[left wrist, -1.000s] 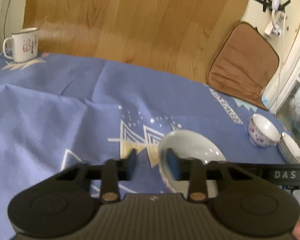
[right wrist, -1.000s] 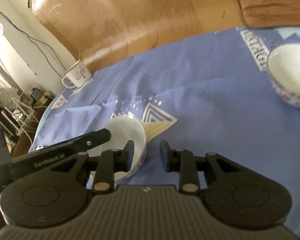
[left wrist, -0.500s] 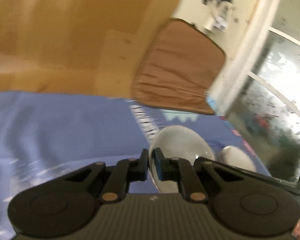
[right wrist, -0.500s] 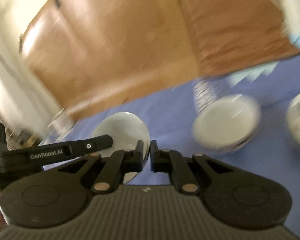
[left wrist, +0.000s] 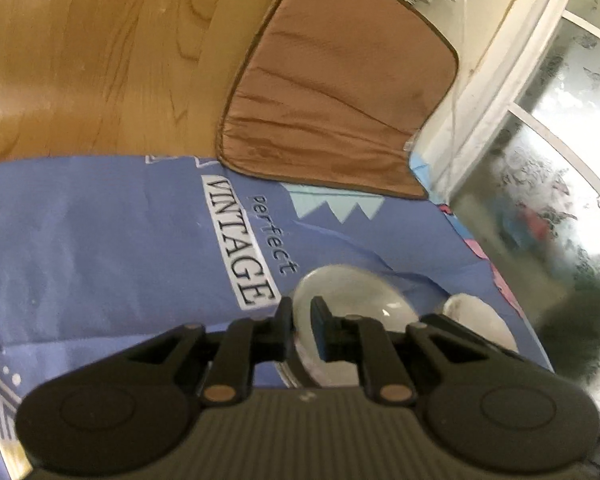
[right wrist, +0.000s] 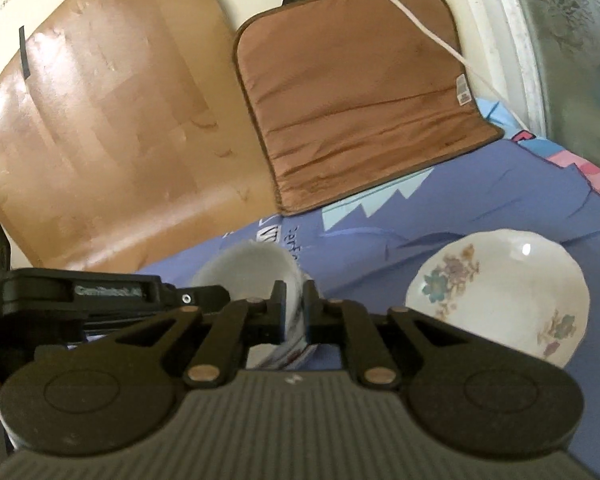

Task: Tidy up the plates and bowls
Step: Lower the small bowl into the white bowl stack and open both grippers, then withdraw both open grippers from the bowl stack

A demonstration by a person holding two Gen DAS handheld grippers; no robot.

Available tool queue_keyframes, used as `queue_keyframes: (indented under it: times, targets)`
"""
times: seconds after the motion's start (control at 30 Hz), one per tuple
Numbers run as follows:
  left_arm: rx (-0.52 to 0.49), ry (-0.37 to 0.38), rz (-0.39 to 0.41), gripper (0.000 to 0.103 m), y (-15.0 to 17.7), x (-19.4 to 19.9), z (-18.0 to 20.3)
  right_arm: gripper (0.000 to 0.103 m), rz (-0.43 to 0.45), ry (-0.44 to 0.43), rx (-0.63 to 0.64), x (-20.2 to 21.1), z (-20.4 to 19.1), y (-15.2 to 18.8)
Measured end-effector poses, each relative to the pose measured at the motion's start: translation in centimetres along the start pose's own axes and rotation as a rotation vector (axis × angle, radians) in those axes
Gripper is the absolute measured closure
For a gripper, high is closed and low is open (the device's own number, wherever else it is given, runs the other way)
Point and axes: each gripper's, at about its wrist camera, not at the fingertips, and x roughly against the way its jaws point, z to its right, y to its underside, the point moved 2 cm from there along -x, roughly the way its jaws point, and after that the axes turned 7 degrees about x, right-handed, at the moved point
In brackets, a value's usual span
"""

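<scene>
Both grippers pinched one small white ceramic bowl by opposite rim walls, left gripper and right gripper, bowl off the blue printed bedsheet; floral white dish lay just right, nearer the right gripper.

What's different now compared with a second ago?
Both grippers have closed on the rim of the white bowl from opposite sides and carried it across the blue cloth towards the flowered dish. The brown cushion stayed put.
</scene>
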Motion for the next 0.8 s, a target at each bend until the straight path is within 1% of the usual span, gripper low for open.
queue_keyframes:
  times: [0.03,0.07,0.1,0.13,0.3,0.37,0.47,0.6,0.73,0.77,0.8]
  targets:
    - [0.003,0.002,0.001,0.087,-0.2,-0.1,0.1,0.088,0.009,0.004,-0.008,0.0,0.2,0.0]
    - [0.004,0.001,0.008,0.083,-0.2,0.2,0.1,0.084,0.014,0.003,-0.021,0.1,0.4,-0.1]
    - [-0.001,-0.007,0.023,0.079,-0.3,0.5,0.1,0.075,0.024,0.003,-0.04,0.2,0.7,0.0]
    - [-0.011,-0.014,0.042,0.078,-0.3,0.9,0.2,0.074,0.035,0.006,-0.053,0.5,0.9,0.0]
    - [-0.016,-0.023,0.091,0.077,0.0,2.9,0.1,0.074,0.044,-0.005,-0.096,1.4,1.4,0.5]
    - [-0.046,-0.061,0.116,0.075,0.5,3.7,0.1,0.074,0.065,-0.005,-0.107,2.2,1.2,0.8]
    - [-0.094,-0.119,0.153,0.073,1.7,5.0,0.1,0.073,0.093,0.01,-0.084,3.4,0.2,1.5]
    - [-0.122,-0.145,0.165,0.072,3.3,6.1,-0.2,0.072,0.061,-0.002,-0.108,3.7,-0.2,2.6]
    - [-0.151,-0.152,0.159,0.071,4.5,6.7,-0.5,0.069,0.029,-0.003,-0.126,4.1,-0.5,3.7]
    - [-0.156,-0.153,0.157,0.071,4.7,6.8,-0.7,0.065,0.024,0.001,-0.129,4.1,-0.6,3.8]
    - [-0.157,-0.152,0.155,0.071,4.9,6.8,-0.8,0.063,0.019,0.003,-0.133,4.2,-0.7,3.9]
